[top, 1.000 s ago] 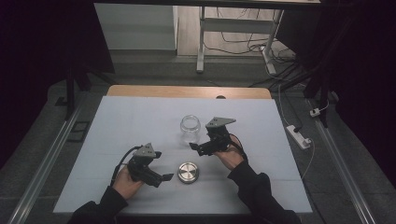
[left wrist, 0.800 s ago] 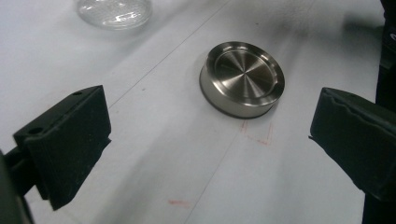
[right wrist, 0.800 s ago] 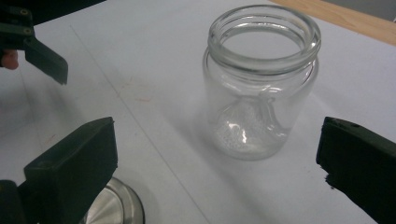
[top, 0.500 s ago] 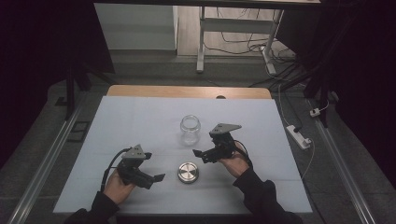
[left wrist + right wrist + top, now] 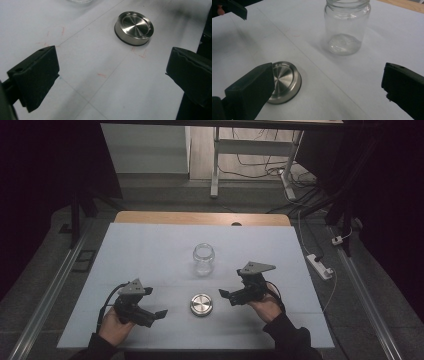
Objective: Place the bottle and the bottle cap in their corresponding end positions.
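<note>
A round steel lid (image 5: 201, 304) lies flat on the white table sheet (image 5: 150, 255), between my two grippers. An open clear glass jar (image 5: 203, 258) stands upright behind it, empty. My left gripper (image 5: 154, 316) rests low at the front left, open, jaws pointing right toward the lid (image 5: 134, 28), nothing between them. My right gripper (image 5: 227, 296) sits just right of the lid (image 5: 283, 81), open and empty, with the jar (image 5: 346, 26) ahead of it.
Faint red marks and pencil lines cross the sheet (image 5: 100, 75). A wooden table edge (image 5: 200, 218) runs along the back. A white power strip (image 5: 320, 266) lies on the floor at the right. Metal rails flank the table.
Both grippers have drawn back toward the front edge and slightly outward from the lid. The lid and the jar stay where they were.
</note>
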Tool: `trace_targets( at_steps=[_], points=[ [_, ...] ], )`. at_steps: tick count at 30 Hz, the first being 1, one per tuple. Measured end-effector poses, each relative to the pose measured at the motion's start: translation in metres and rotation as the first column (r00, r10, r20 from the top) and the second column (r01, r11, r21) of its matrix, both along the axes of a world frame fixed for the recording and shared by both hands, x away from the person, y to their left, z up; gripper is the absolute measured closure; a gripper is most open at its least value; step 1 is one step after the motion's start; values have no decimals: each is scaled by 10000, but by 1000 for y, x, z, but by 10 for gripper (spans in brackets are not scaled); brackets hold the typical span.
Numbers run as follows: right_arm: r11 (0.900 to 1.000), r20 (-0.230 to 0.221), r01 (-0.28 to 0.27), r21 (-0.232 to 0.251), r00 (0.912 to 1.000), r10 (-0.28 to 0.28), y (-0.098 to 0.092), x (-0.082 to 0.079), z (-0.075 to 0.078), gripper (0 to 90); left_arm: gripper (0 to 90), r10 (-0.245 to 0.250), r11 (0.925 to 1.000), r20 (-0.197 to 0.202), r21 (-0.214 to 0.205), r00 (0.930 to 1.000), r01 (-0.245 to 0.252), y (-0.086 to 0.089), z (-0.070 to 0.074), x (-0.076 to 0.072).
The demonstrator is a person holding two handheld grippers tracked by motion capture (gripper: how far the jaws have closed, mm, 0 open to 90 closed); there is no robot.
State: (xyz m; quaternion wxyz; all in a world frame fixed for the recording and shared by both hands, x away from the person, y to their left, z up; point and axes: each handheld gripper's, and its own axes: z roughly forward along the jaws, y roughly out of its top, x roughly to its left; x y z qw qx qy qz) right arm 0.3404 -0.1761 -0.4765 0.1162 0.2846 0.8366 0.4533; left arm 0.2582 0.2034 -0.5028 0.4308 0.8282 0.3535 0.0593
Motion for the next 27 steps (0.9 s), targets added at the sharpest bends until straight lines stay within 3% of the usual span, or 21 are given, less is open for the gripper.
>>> trace_targets(
  at_steps=[9, 17, 27],
  points=[
    [9991, 2, 433, -40, 9991, -433, -29, -20, -3, 0, 0, 616, 9979, -123, -194, 9980, -619, 23, -1, -14],
    [9957, 57, 914, -147, 9958, -914, -54, -36, -5, 0, 0, 1246, 9917, -70, -302, 9922, -1248, 45, -3, -31],
    [9846, 73, 1709, -369, 9853, -1707, -85, -54, -9, 0, 0, 1833, 9830, 44, -27, 9830, -1833, 62, -6, -48]
  ],
)
